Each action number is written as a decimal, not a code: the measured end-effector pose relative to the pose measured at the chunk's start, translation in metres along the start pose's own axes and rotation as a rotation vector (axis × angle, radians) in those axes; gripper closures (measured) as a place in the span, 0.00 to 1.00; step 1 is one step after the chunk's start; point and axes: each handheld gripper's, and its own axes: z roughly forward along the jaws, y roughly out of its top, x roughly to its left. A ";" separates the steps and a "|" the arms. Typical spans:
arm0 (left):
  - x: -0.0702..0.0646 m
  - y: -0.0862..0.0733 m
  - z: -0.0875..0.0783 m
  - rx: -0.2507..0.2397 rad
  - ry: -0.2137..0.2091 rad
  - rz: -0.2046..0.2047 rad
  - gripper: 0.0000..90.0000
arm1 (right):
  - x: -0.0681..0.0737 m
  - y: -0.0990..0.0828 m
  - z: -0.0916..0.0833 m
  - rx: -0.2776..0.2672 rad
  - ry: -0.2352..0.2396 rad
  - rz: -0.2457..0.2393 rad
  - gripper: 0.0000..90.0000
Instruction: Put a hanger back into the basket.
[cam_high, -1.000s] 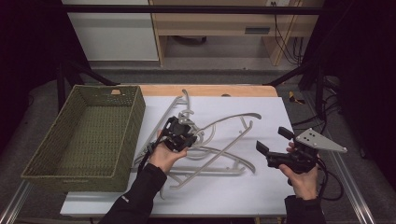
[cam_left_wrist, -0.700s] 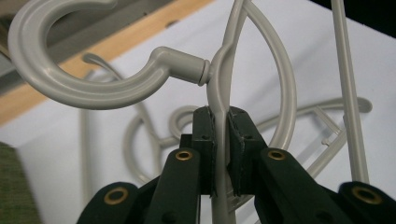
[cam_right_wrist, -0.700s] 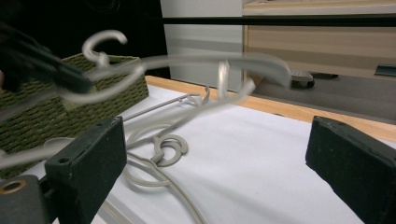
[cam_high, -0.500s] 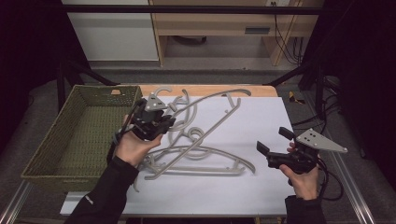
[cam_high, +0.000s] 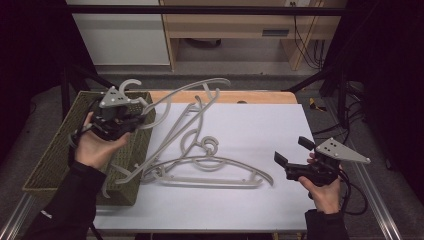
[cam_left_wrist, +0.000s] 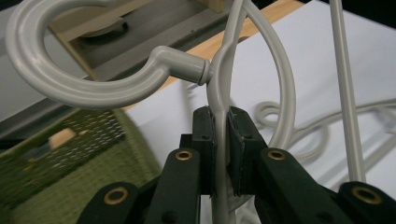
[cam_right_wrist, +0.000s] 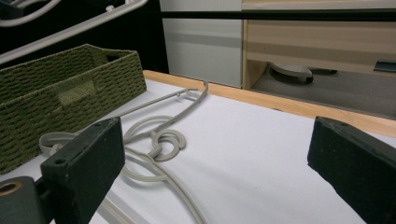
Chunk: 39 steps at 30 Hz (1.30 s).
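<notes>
My left gripper (cam_high: 139, 114) hangs raised over the right edge of the green woven basket (cam_high: 52, 152). It is shut on a grey plastic hanger (cam_high: 185, 95). In the left gripper view the pads (cam_left_wrist: 205, 140) pinch the hanger's neck (cam_left_wrist: 218, 100) just below its hook (cam_left_wrist: 70, 84). The hanger's long arm reaches right, above the table. Two or more grey hangers (cam_high: 200, 165) lie tangled on the white sheet (cam_high: 260, 125). My right gripper (cam_high: 293, 151) rests low at the sheet's right side, open, nothing between its jaws. The tangled hangers (cam_right_wrist: 156, 140) lie ahead of it.
The basket (cam_right_wrist: 60, 98) stands at the table's left, its inside bare where visible. A wooden table edge (cam_high: 240, 96) runs along the back. Metal rails (cam_high: 380, 200) border the table. Cabinets stand beyond.
My left hand has carried the hanger up and to the left, from the pile on the sheet to above the basket's edge. The right gripper has stayed still.
</notes>
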 end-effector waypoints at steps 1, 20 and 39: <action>0.010 -0.002 -0.002 0.006 0.036 0.005 0.91 | 0.001 0.000 0.000 0.002 0.003 0.004 0.05; 0.100 -0.037 0.002 0.028 0.131 -0.002 0.91 | 0.001 -0.003 0.007 0.019 0.006 -0.003 0.04; 0.143 -0.097 0.007 0.070 0.234 -0.029 0.91 | 0.002 -0.004 0.010 0.032 0.001 -0.009 0.03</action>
